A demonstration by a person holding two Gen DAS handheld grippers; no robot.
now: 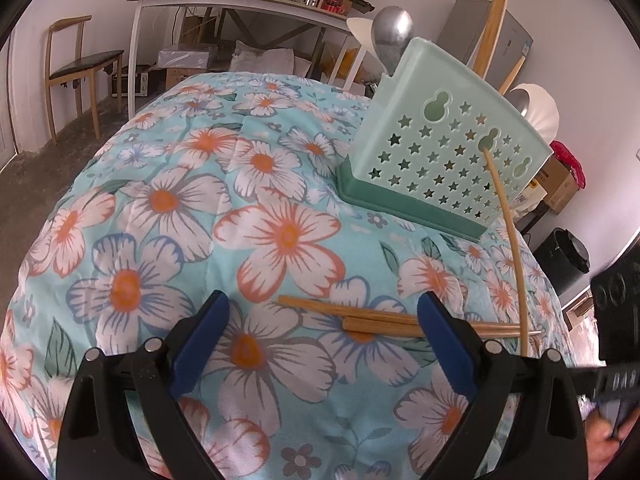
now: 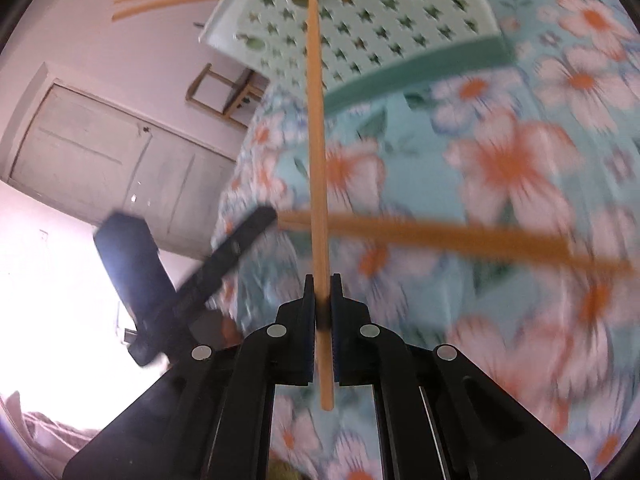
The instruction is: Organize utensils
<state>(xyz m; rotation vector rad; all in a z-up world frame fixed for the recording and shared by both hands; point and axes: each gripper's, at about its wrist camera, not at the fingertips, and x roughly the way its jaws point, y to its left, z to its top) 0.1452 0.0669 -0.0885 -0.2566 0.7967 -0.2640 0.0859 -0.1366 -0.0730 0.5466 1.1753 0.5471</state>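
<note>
The right tongs (image 2: 322,300) are pinching a single bamboo chopstick (image 2: 316,160) near its thick end, its thin tip touching a gourd-shaped slot in the mint-green utensil holder (image 1: 440,136), which stands on the flower-print bed quilt (image 1: 200,200). The left tongs (image 1: 320,332) hang spread wide over two more chopsticks (image 1: 360,320) lying side by side on the quilt. A chopstick is light, stiff and smooth, so it likely pivots or slips in a narrow pinch; a grip nearer the middle should steady it. The holder looks light too and may shift if pushed. Spoons (image 1: 392,36) and chopsticks already stand inside it.
</note>
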